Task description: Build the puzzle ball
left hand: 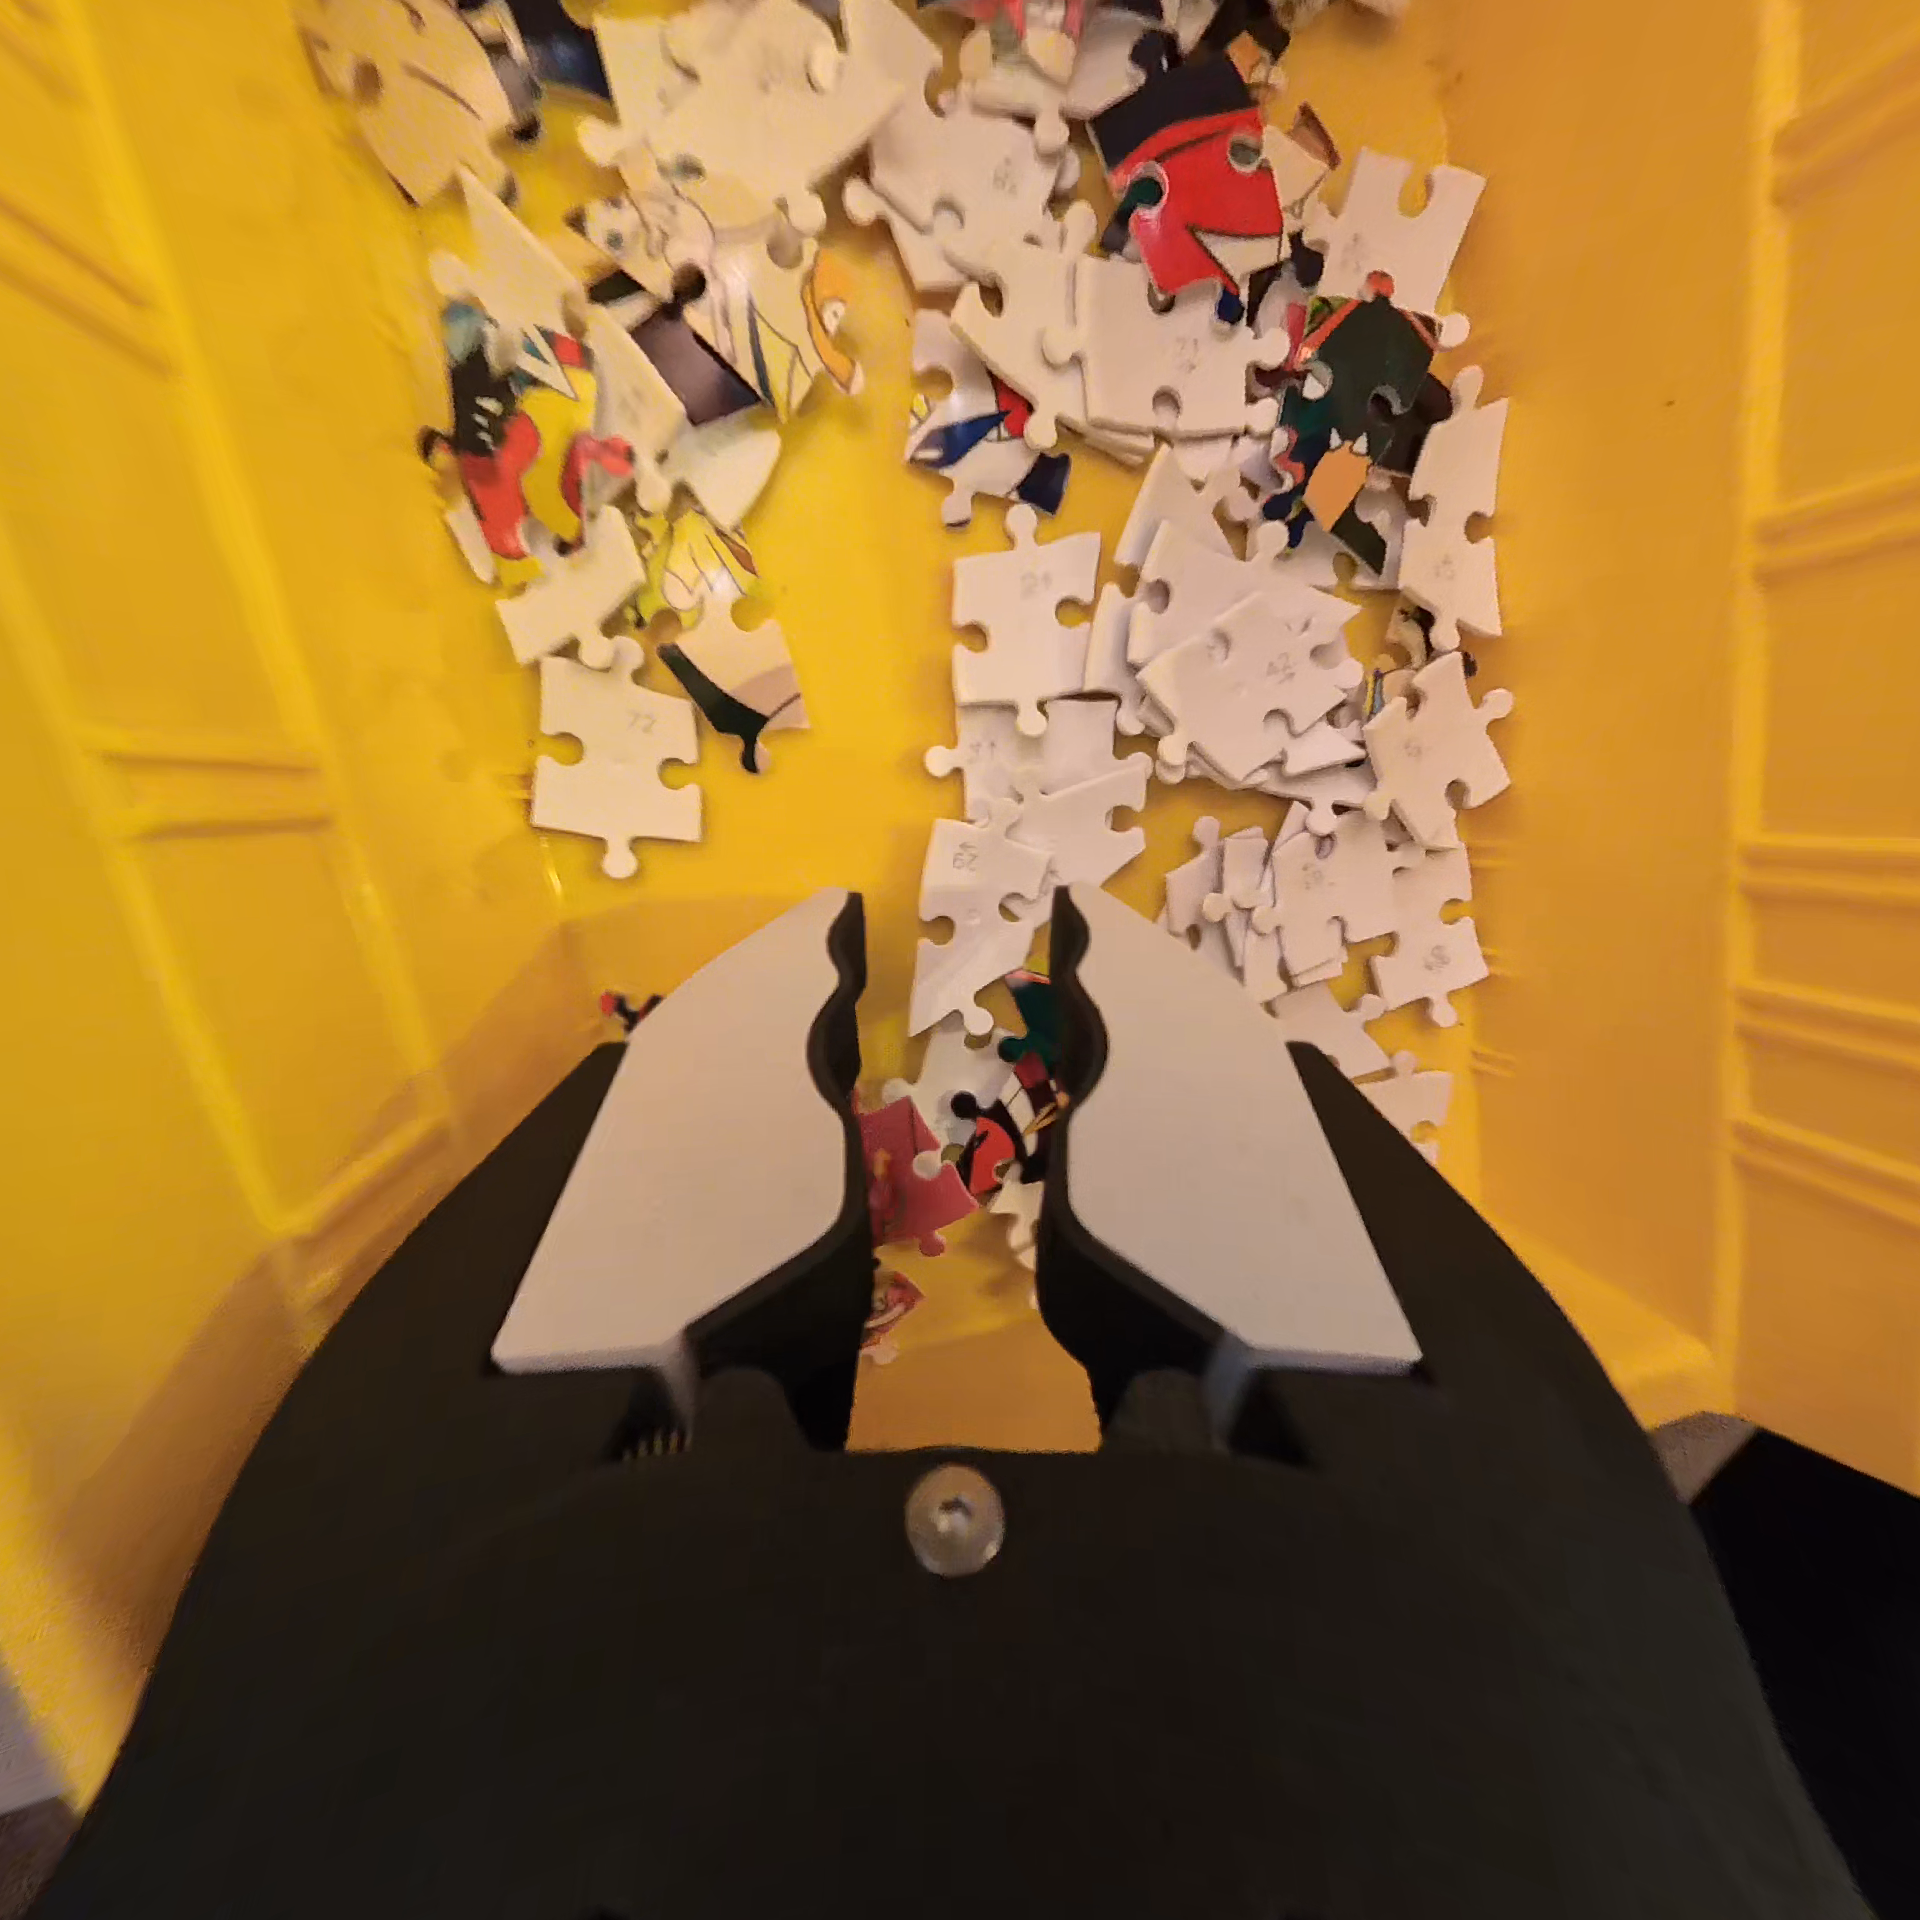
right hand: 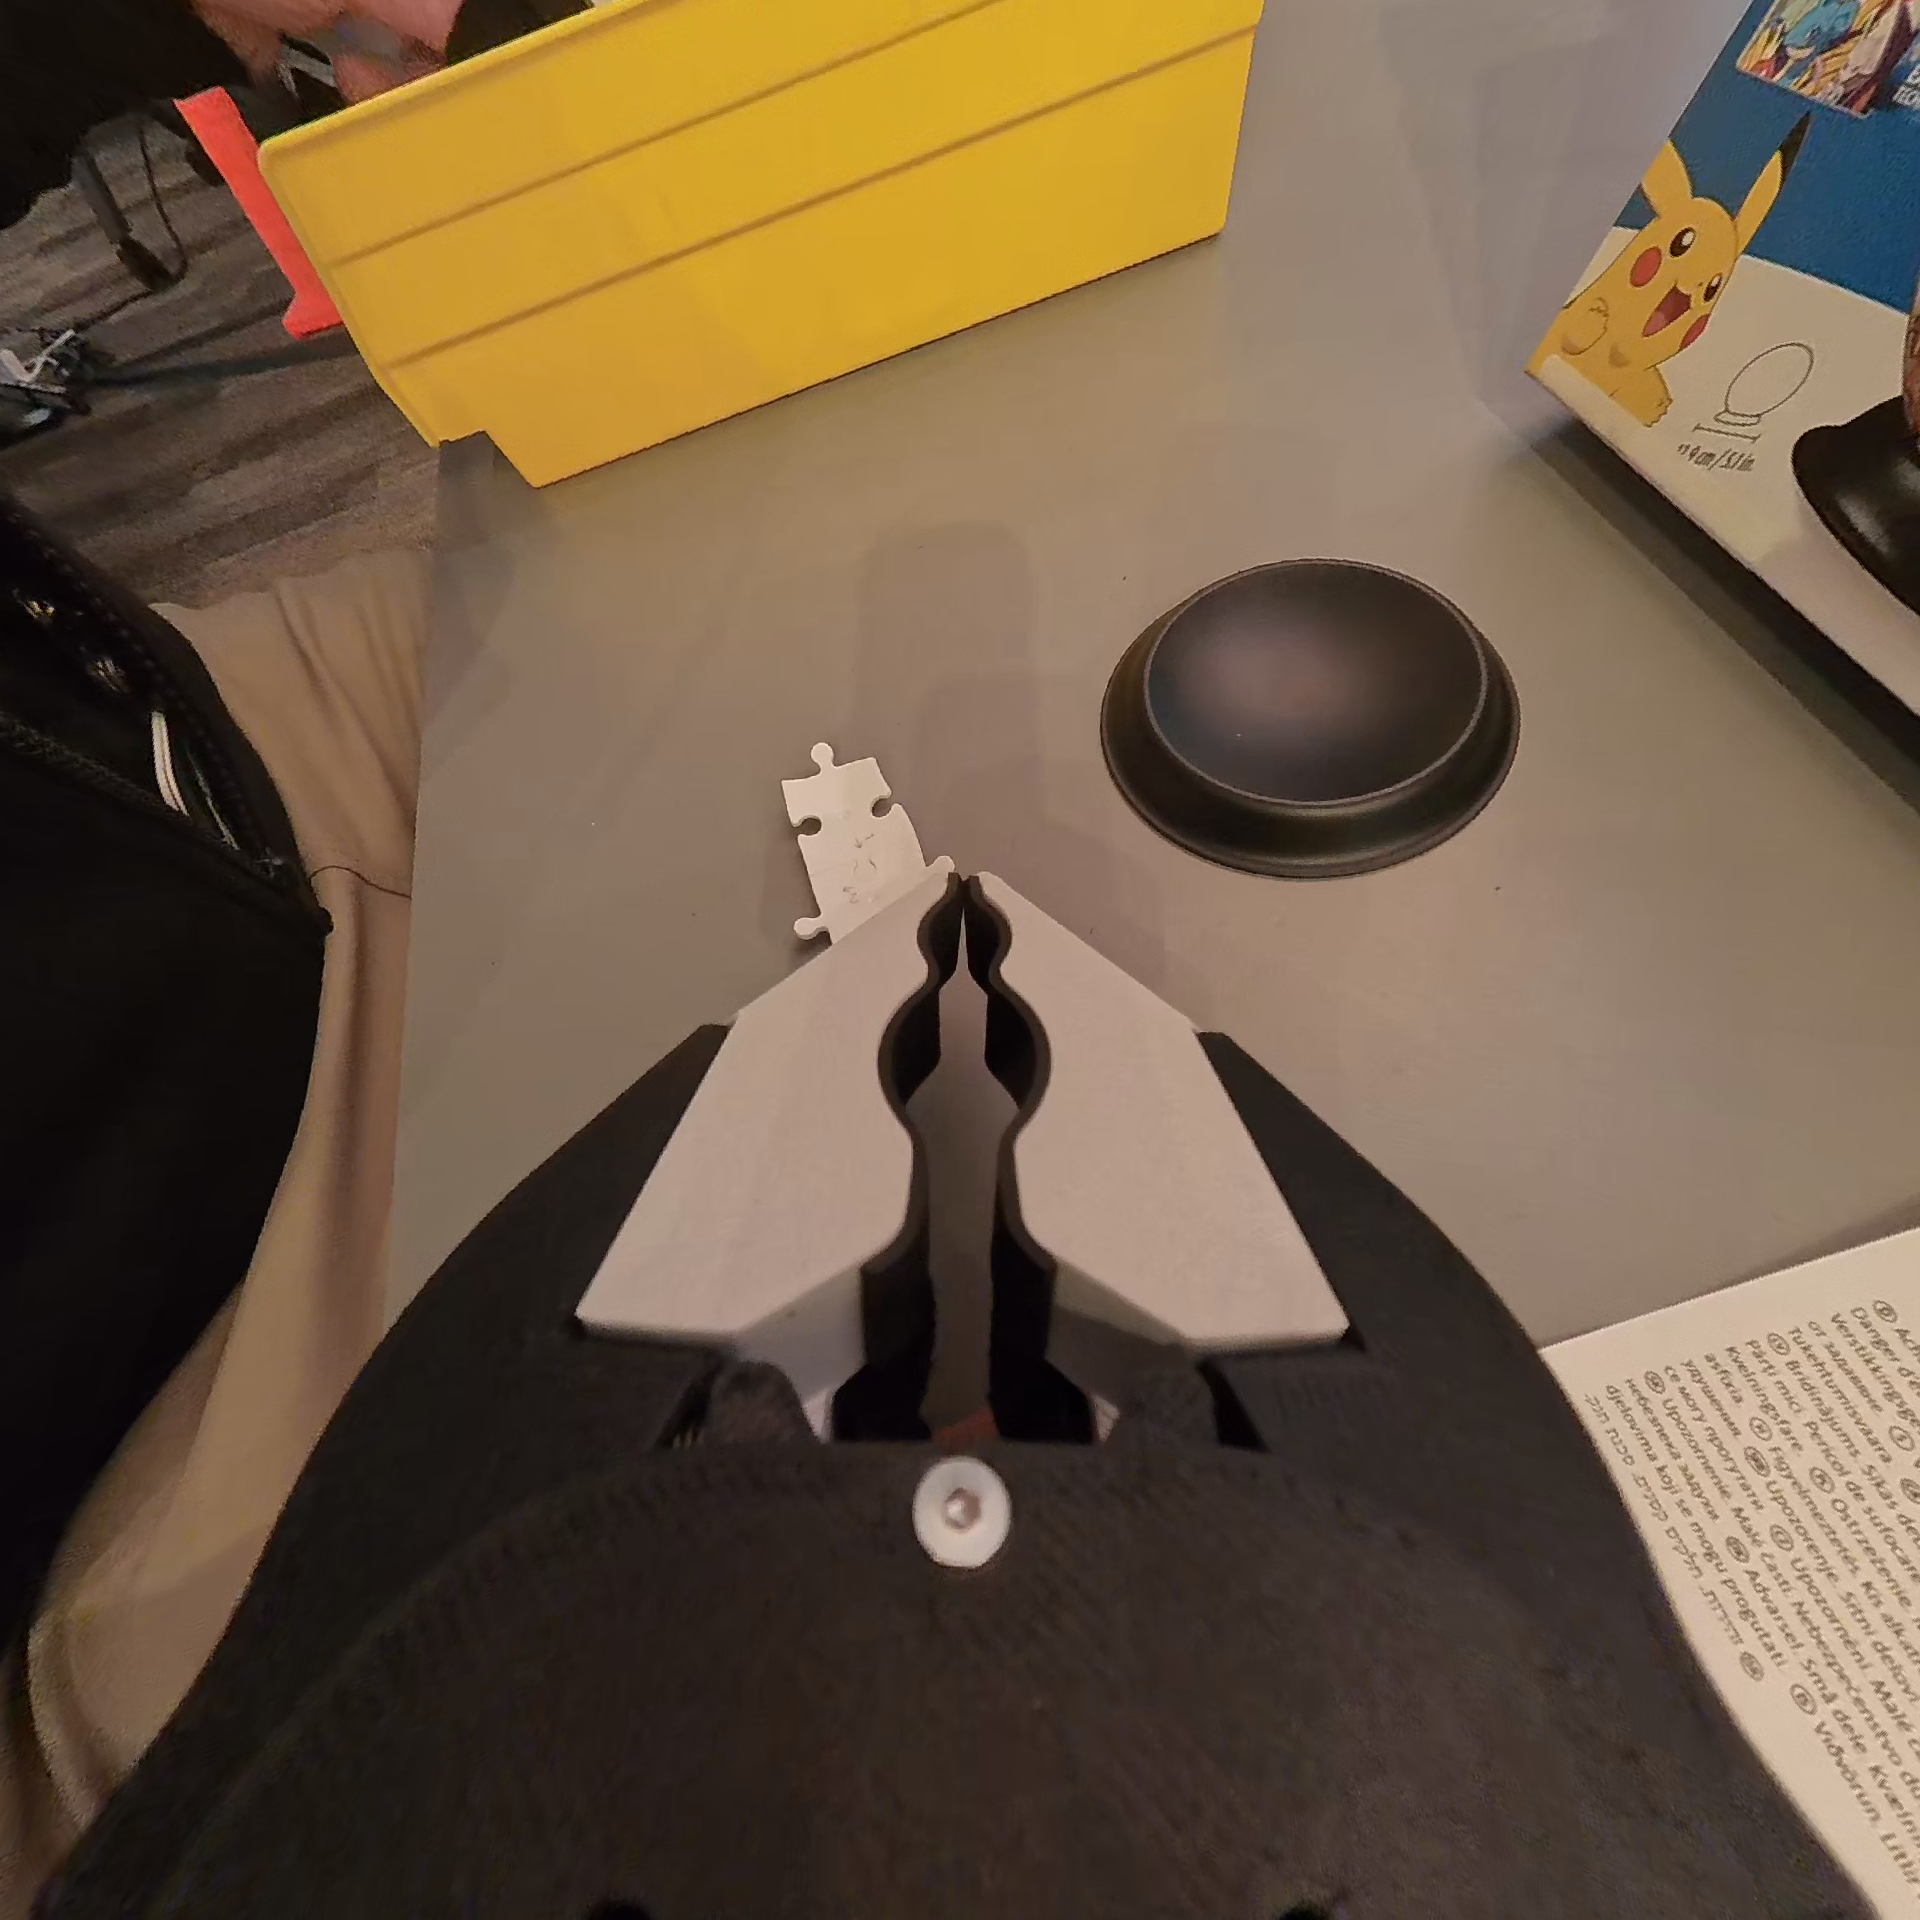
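In the left wrist view my left gripper [left hand: 956, 904] is open and empty, low inside a yellow bin [left hand: 260, 727]. Many loose puzzle pieces [left hand: 1226, 665] lie on the bin floor, most white side up, some showing coloured print. A white piece [left hand: 977, 873] lies just beyond the gap between the fingers. In the right wrist view my right gripper [right hand: 961, 883] is shut on the corner of a white puzzle piece [right hand: 852, 842], held over the grey table [right hand: 1039, 499]. A black round stand [right hand: 1309, 717] sits to the right of it.
The yellow bin [right hand: 769, 218] stands at the table's far left. The puzzle box [right hand: 1714, 239] with a second black stand [right hand: 1860, 499] in front of it is at the far right. A printed leaflet [right hand: 1756, 1475] lies near right. A person's leg and dark clothing fill the left. Spacing between my two grippers at the tips: around 35 cm.
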